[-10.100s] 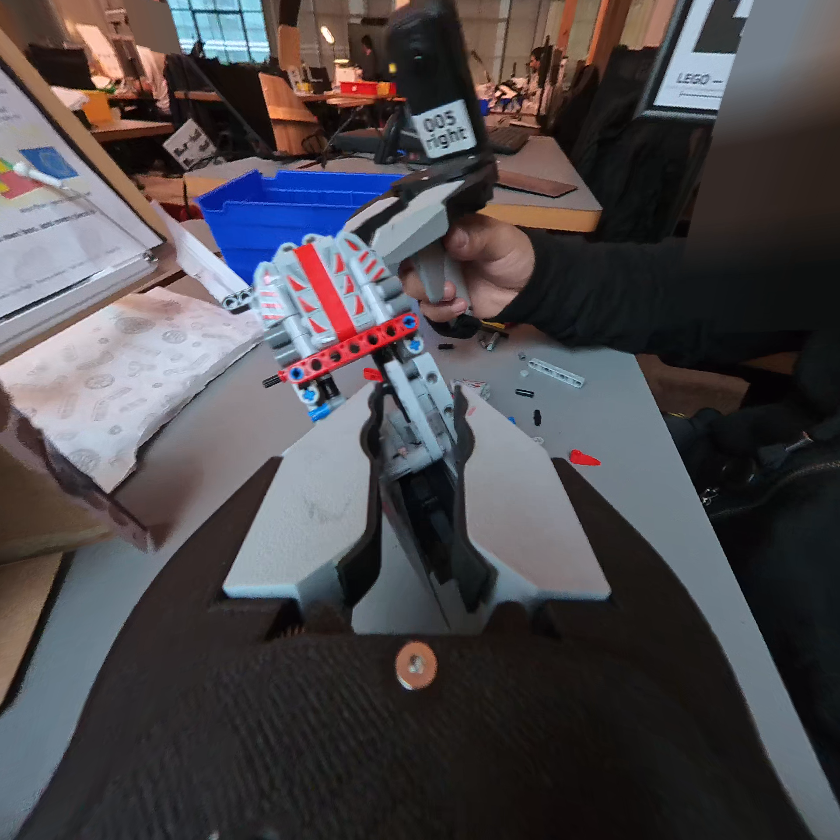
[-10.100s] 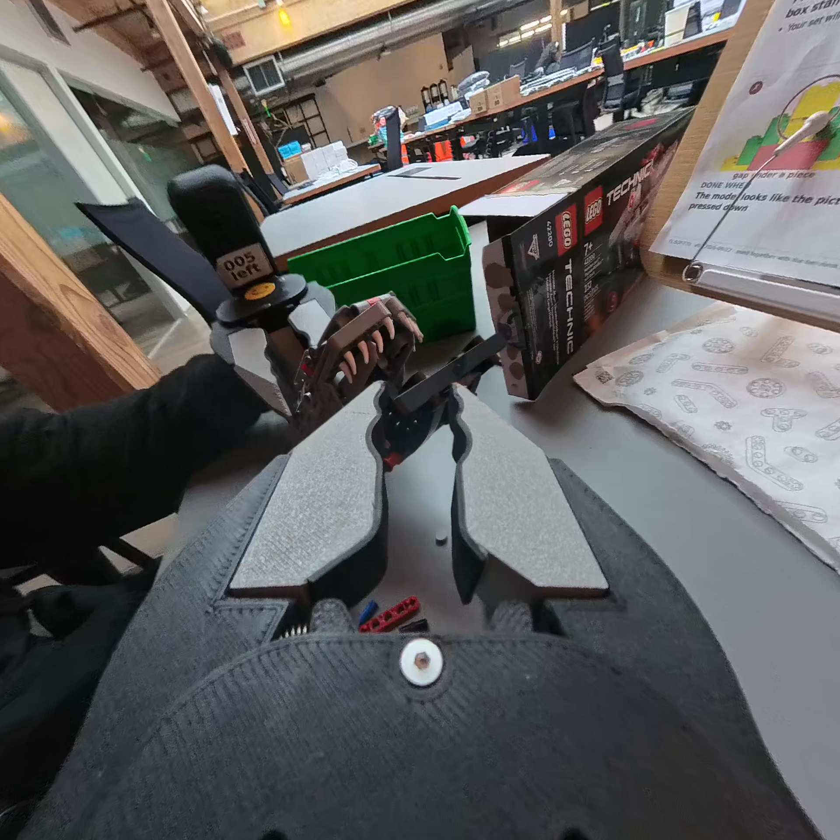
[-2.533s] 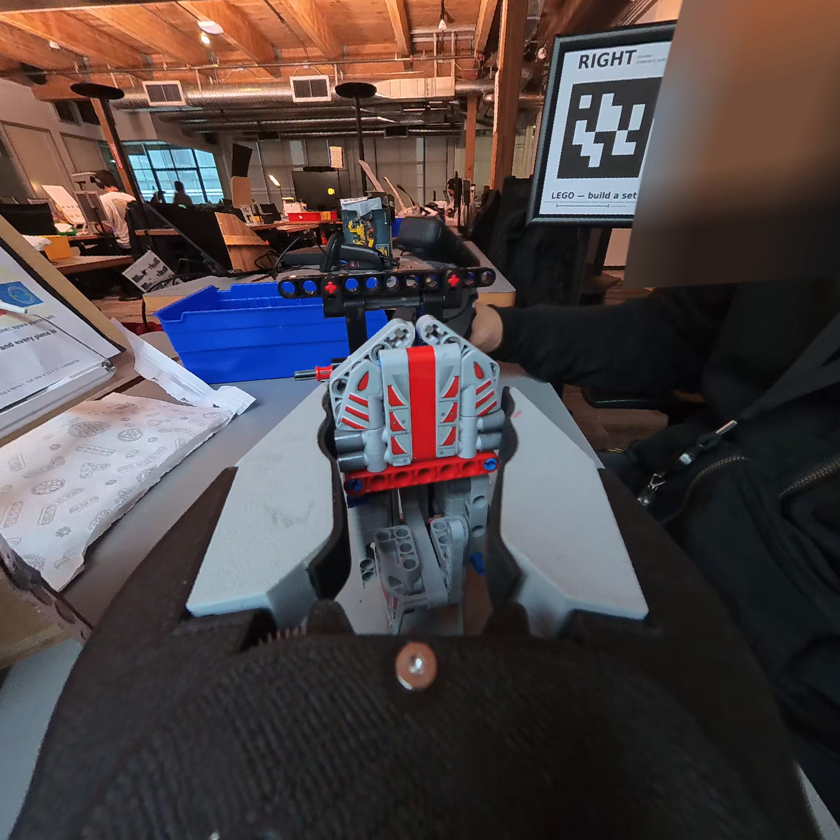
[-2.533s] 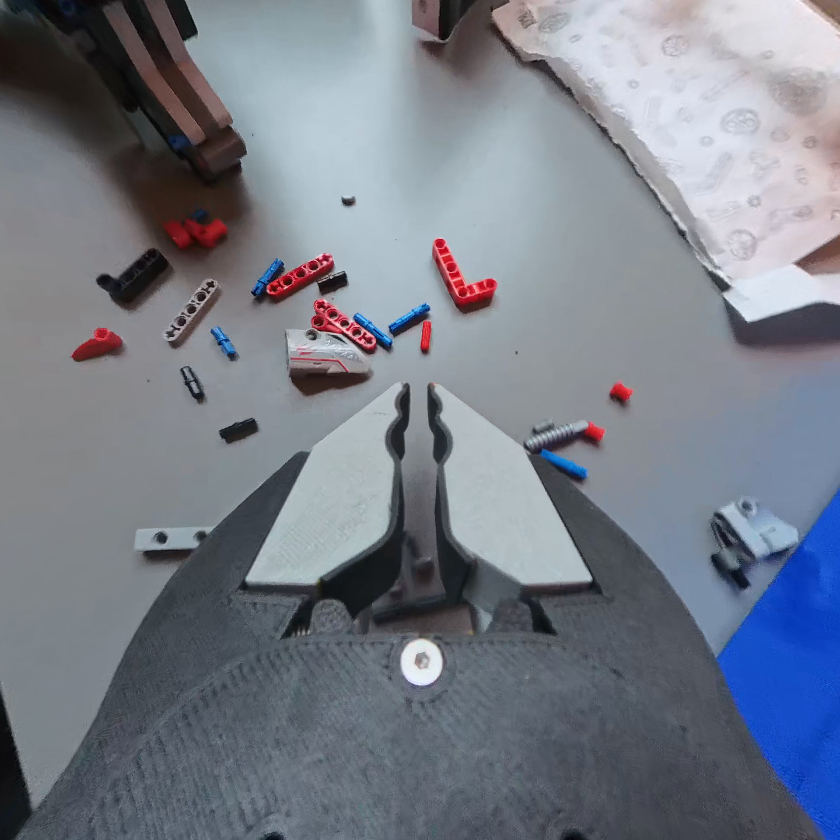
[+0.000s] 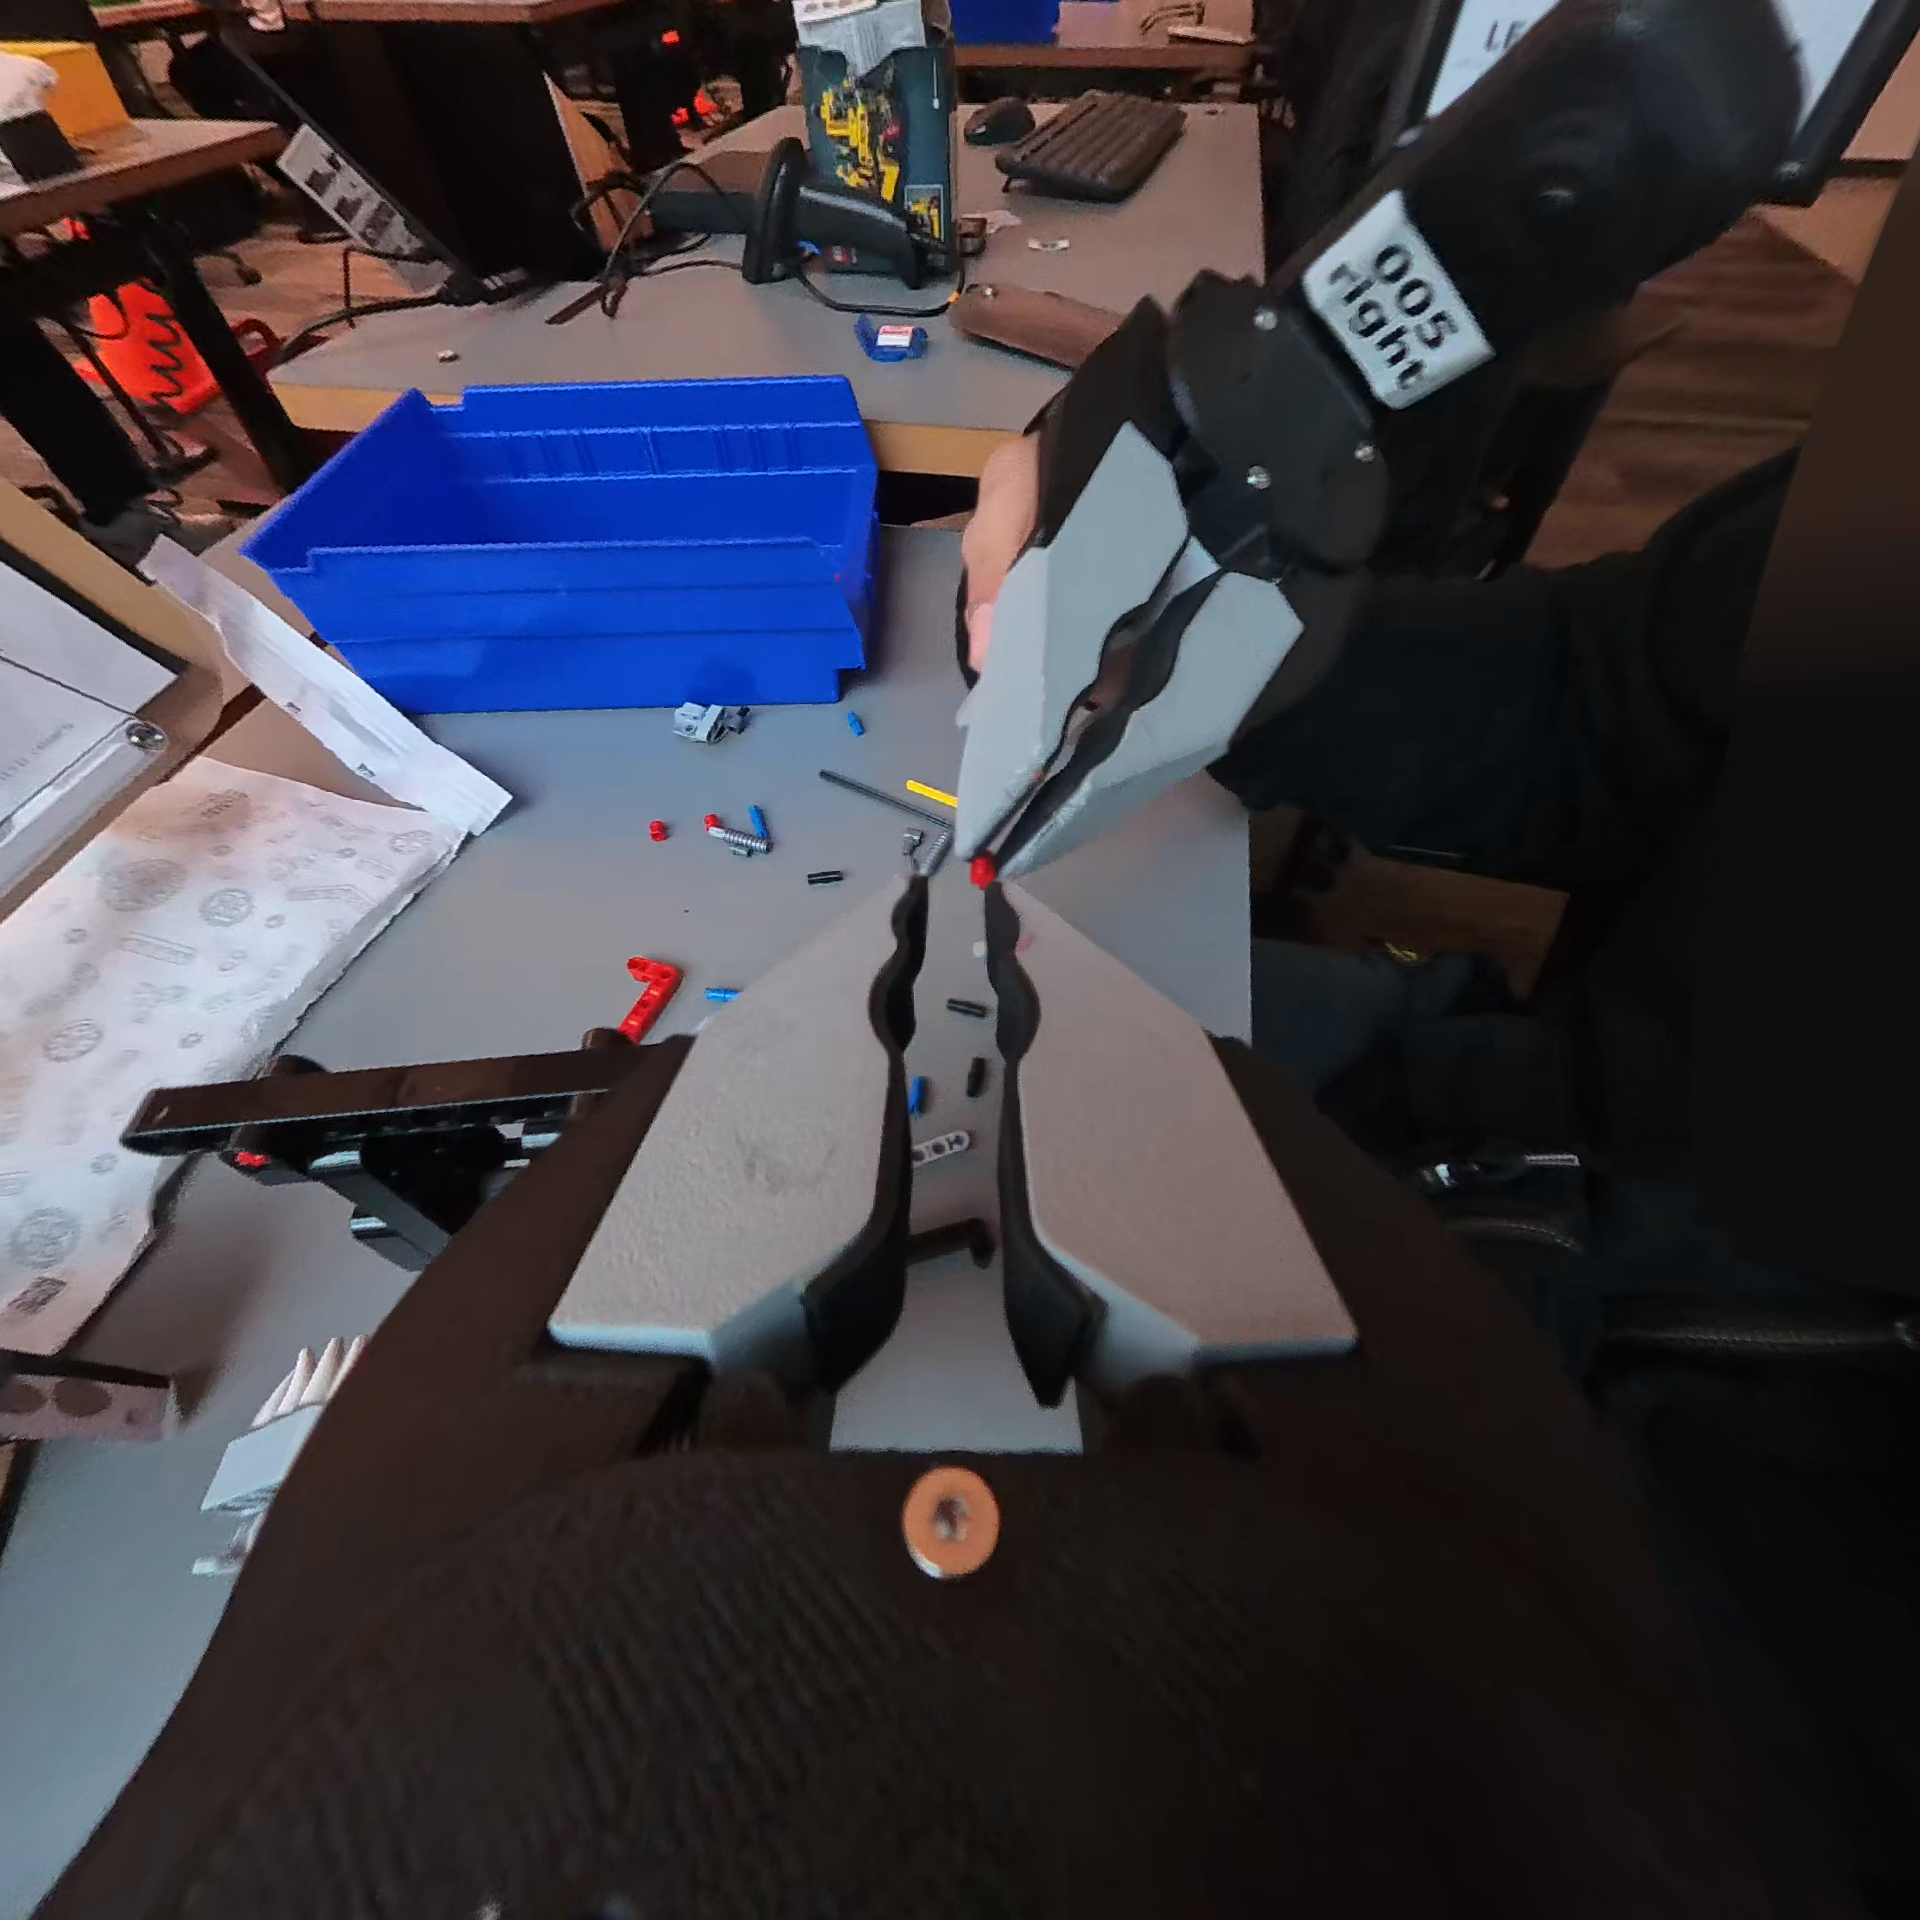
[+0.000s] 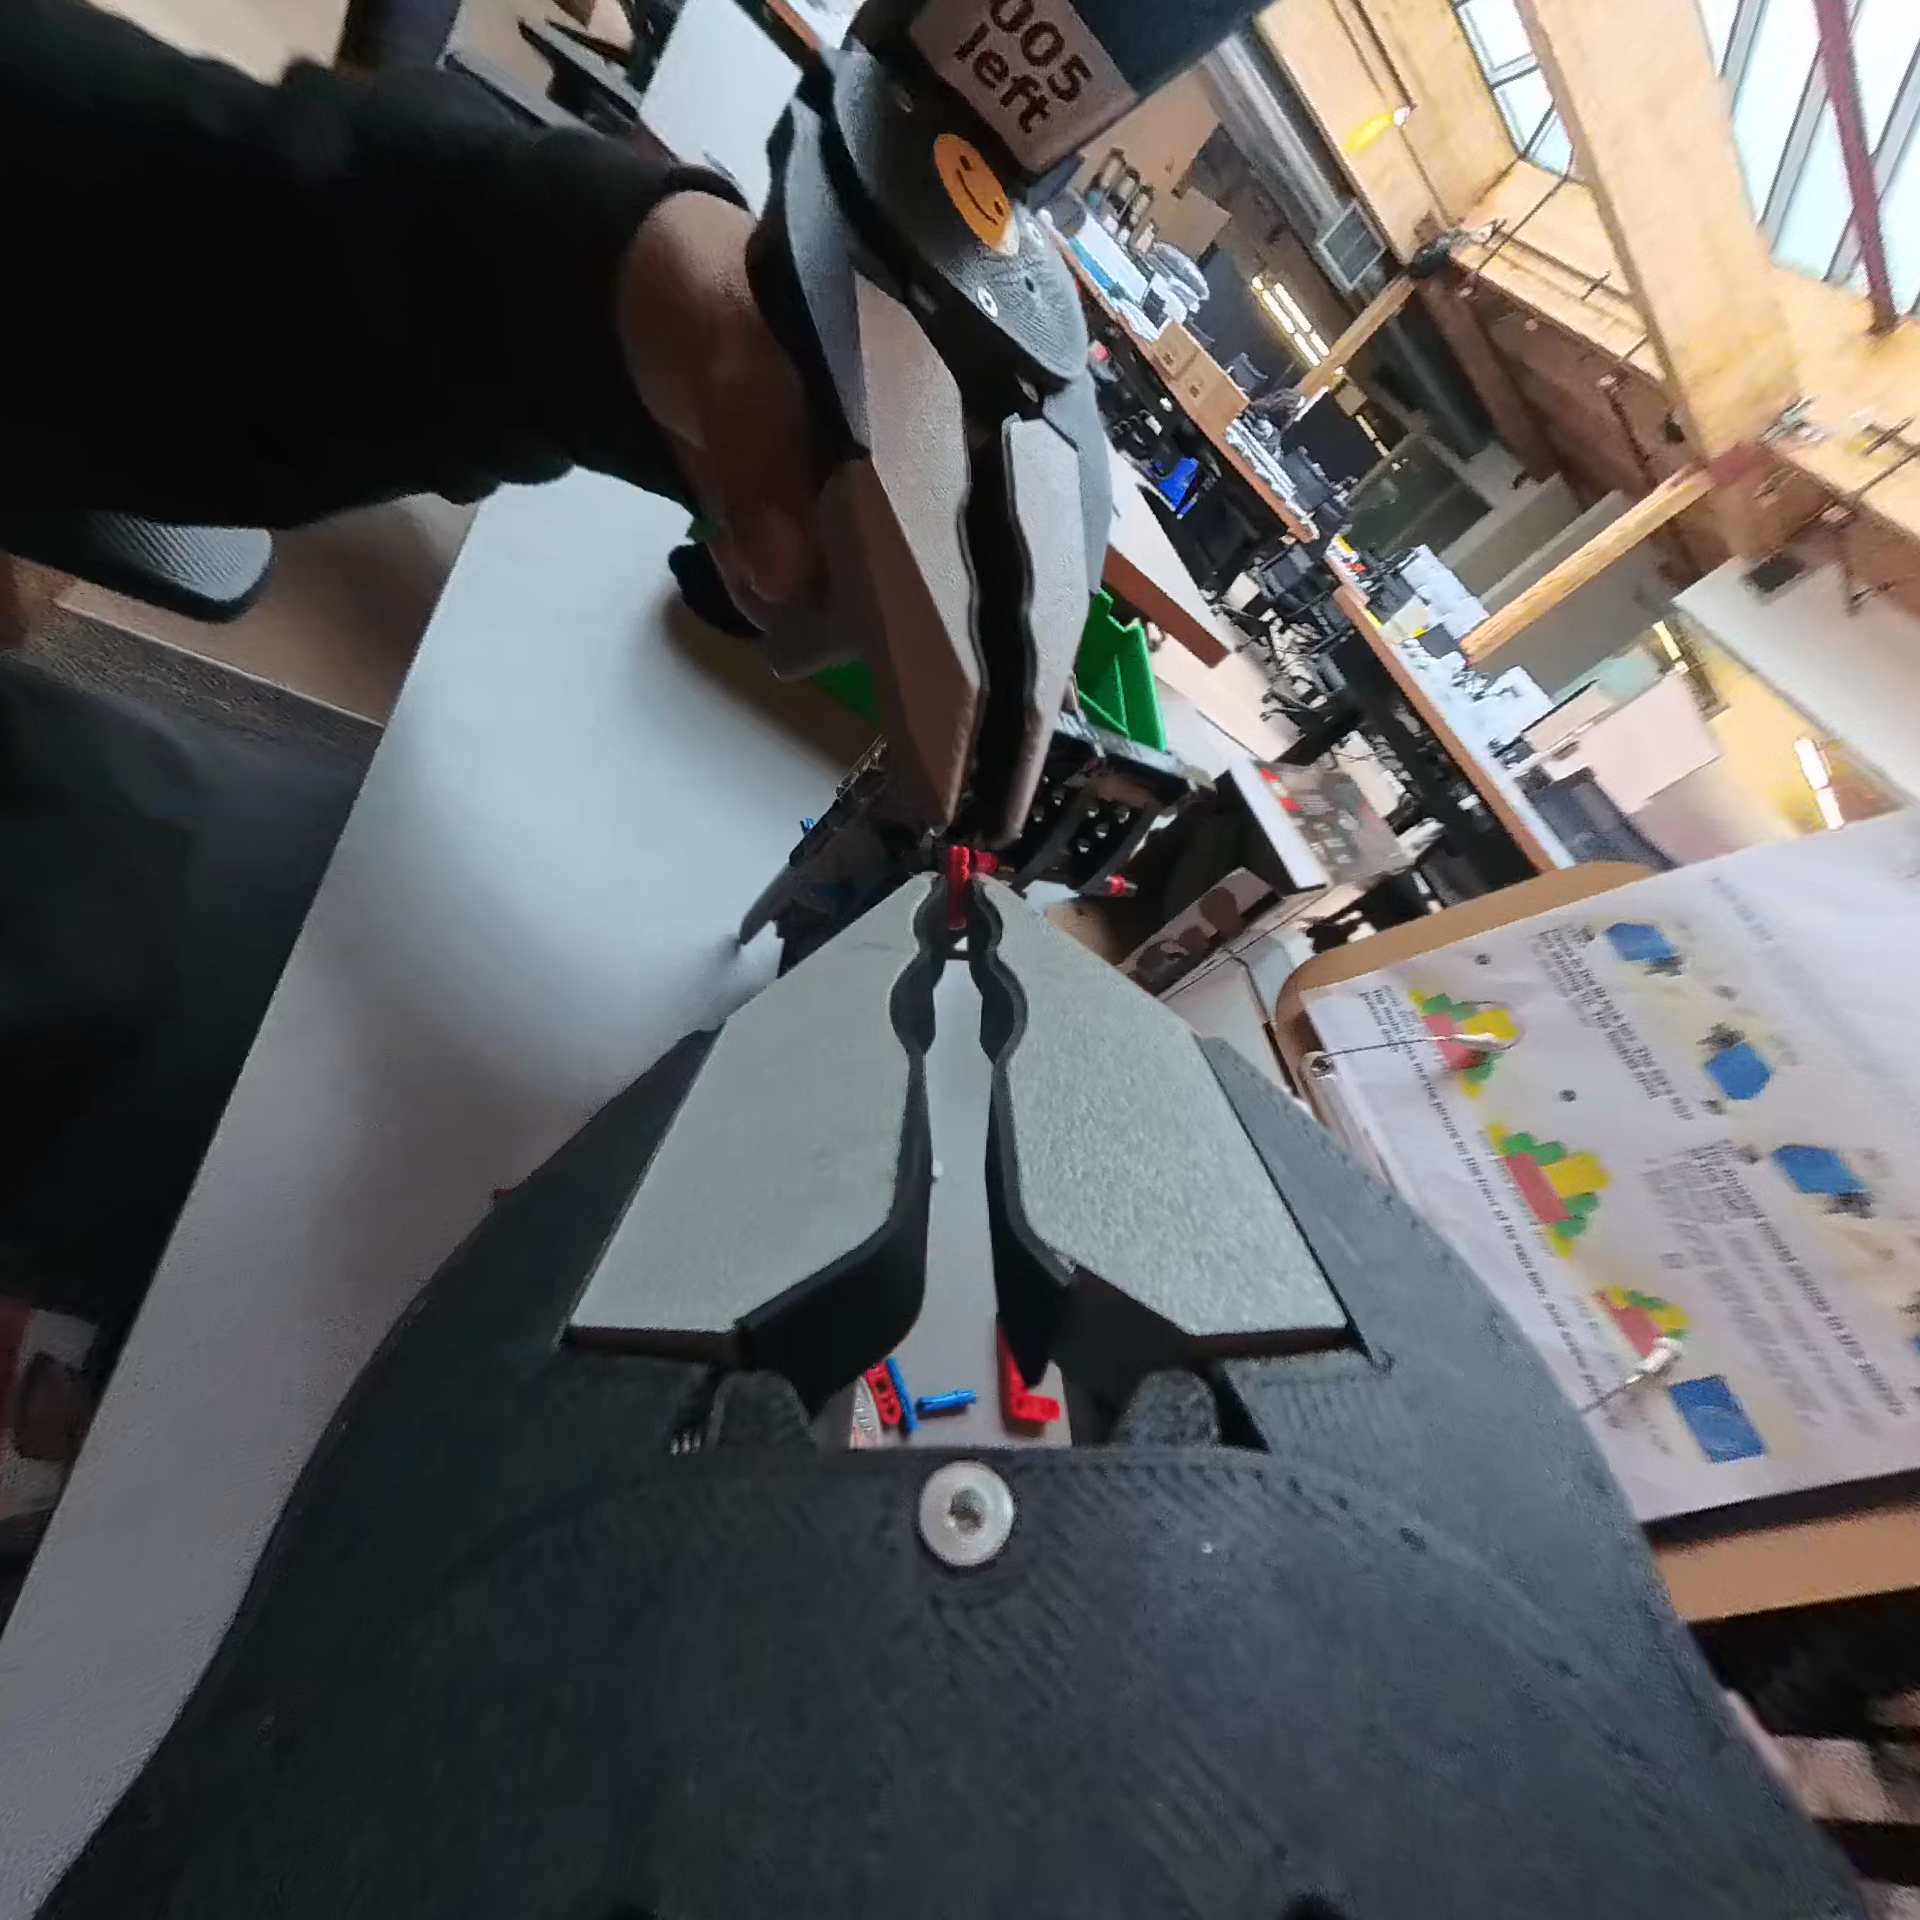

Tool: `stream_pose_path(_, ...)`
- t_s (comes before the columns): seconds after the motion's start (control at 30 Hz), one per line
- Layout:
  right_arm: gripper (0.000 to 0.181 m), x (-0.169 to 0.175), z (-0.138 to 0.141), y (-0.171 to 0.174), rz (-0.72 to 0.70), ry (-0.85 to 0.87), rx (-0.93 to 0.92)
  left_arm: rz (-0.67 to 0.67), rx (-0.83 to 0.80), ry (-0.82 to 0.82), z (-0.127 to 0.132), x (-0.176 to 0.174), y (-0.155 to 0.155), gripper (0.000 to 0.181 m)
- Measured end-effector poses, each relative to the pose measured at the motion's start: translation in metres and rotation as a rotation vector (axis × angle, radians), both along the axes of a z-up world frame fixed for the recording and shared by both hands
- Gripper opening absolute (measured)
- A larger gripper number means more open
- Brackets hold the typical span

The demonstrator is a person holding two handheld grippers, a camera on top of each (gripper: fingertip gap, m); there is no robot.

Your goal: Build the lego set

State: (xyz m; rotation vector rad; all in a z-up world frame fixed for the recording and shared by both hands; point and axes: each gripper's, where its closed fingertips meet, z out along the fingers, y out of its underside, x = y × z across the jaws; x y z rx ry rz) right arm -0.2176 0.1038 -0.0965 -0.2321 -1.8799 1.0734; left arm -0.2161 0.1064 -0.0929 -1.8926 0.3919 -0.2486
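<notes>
red pin (image 6: pixel 957 883) pinched at right gripper (image 6: pixel 957 902) tips.

Soft indoor light, bright daylight from high windows (image 6: pixel 1808 135), wide-angle edge bending, motion blur on the background.

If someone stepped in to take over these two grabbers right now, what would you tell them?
Right gripper: shut on a small red piece, held up off the table.
Left gripper: tips slightly apart, meeting the right one tip to tip at the red piece; whether it grips is unclear.
Parts: the black partly built model lies on the table to the left. Loose red, blue and black pins are scattered in front of the blue bin. A red angled beam lies near the model.
Done: part of the model is built.
Left: fit the red piece, then use up the loose parts.
</notes>
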Motion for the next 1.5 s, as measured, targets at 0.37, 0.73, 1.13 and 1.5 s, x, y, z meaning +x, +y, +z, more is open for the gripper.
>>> stream_pose_path(0.37,0.000,0.000,0.001,-0.007,-0.064,0.092,0.170,-0.060,-0.006,0.001,-0.003,0.008,-0.004,0.003)
stream_pose_path(0.73,0.006,0.012,0.010,-0.004,0.107,-0.095,-0.174,-0.152,0.132,-0.011,0.014,0.012,-0.008,0.003)
stream_pose_path(1.13,0.005,0.012,0.023,-0.009,0.230,-0.210,-0.435,-0.187,0.187,-0.028,0.021,0.015,-0.008,0.003)
stream_pose_path(1.5,0.001,0.011,0.025,-0.011,0.220,-0.186,-0.418,-0.185,0.194,-0.047,0.024,0.015,-0.009,0.003)
